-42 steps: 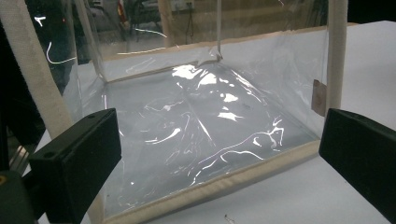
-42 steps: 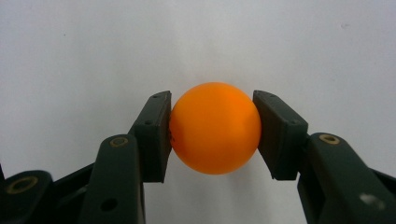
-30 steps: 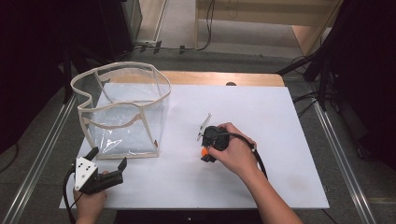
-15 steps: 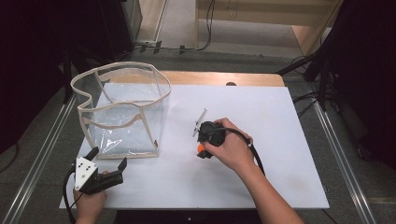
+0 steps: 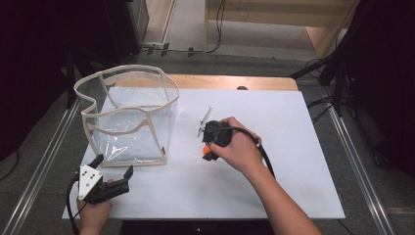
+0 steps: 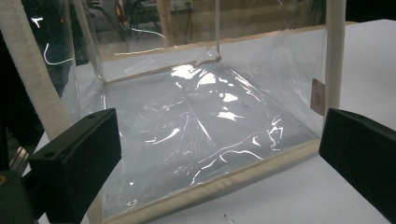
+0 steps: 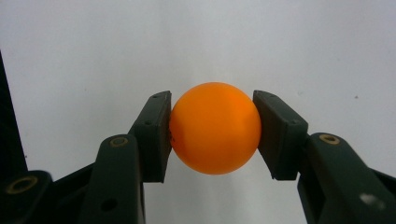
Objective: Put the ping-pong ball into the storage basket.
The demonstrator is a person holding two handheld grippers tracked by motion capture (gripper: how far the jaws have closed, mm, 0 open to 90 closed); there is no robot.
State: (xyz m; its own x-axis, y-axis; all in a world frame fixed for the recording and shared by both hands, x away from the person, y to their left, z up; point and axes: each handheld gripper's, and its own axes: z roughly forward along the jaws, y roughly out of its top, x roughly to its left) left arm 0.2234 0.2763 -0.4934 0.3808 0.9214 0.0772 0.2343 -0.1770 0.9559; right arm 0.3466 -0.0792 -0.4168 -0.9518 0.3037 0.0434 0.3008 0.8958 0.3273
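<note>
An orange ball [image 7: 215, 127] sits squeezed between both pads of my right gripper [image 7: 214, 135], which is shut on it. From above, the right gripper [image 5: 207, 151] is in the person's hand near the table's middle, with the orange ball [image 5: 206, 149] peeking out at its tip. A clear plastic bag [image 5: 128, 117] with cream fabric edging stands open at the table's left. My left gripper [image 5: 113, 172] rests near the front left corner, jaws wide apart and holding nothing. It points at the clear bag [image 6: 196, 116], close in front of it.
A white sheet [image 5: 293, 147] covers the wooden table [image 5: 220, 82]. A thin white stick-like item [image 5: 204, 119] lies just beyond the right hand. Metal rails [image 5: 44, 161] run along both table sides. The right gripper's cable [image 5: 262, 152] trails back along the forearm.
The right hand has moved a little to the left and lifted, carrying the ball. The left gripper has stayed where it was.
</note>
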